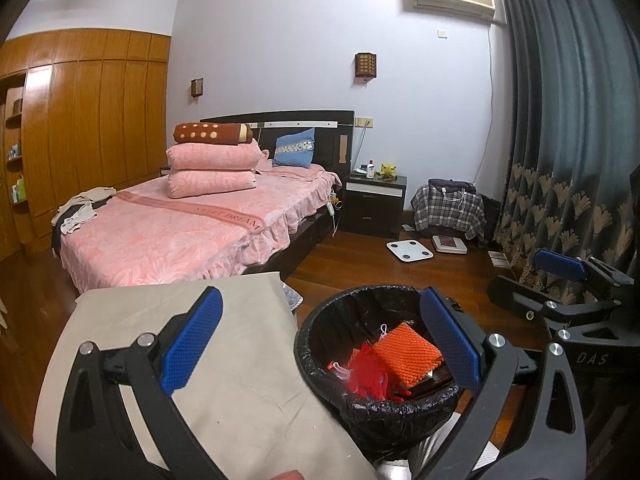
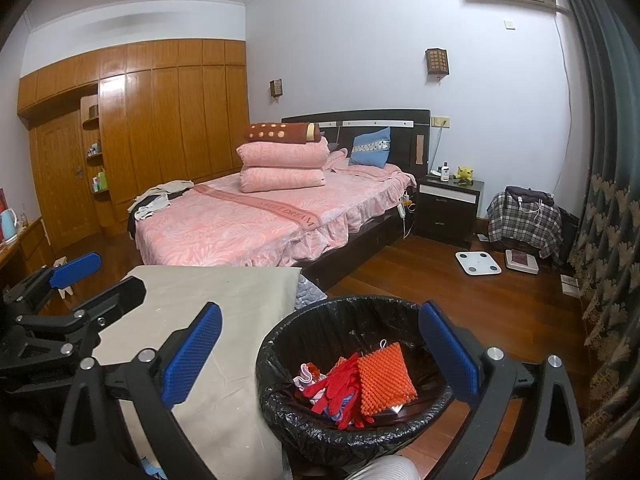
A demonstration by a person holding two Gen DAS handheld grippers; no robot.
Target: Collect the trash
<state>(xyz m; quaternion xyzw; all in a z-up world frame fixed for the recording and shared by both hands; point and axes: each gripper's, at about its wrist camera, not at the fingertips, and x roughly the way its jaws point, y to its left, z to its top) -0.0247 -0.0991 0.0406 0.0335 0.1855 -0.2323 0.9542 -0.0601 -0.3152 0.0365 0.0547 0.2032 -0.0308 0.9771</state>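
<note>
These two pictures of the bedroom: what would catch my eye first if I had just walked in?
Probably the black-lined trash bin in the foreground, with a bright orange knobbly pad and red stringy scraps inside. Two open blue-padded grippers, the left gripper and the right gripper, frame it. Behind them stands a pink bed with stacked quilts.

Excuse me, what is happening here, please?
A person is collecting trash with two handheld grippers. Both the left gripper and right gripper are open and empty, above the black-lined bin. An orange pad and red items lie inside it.
</note>
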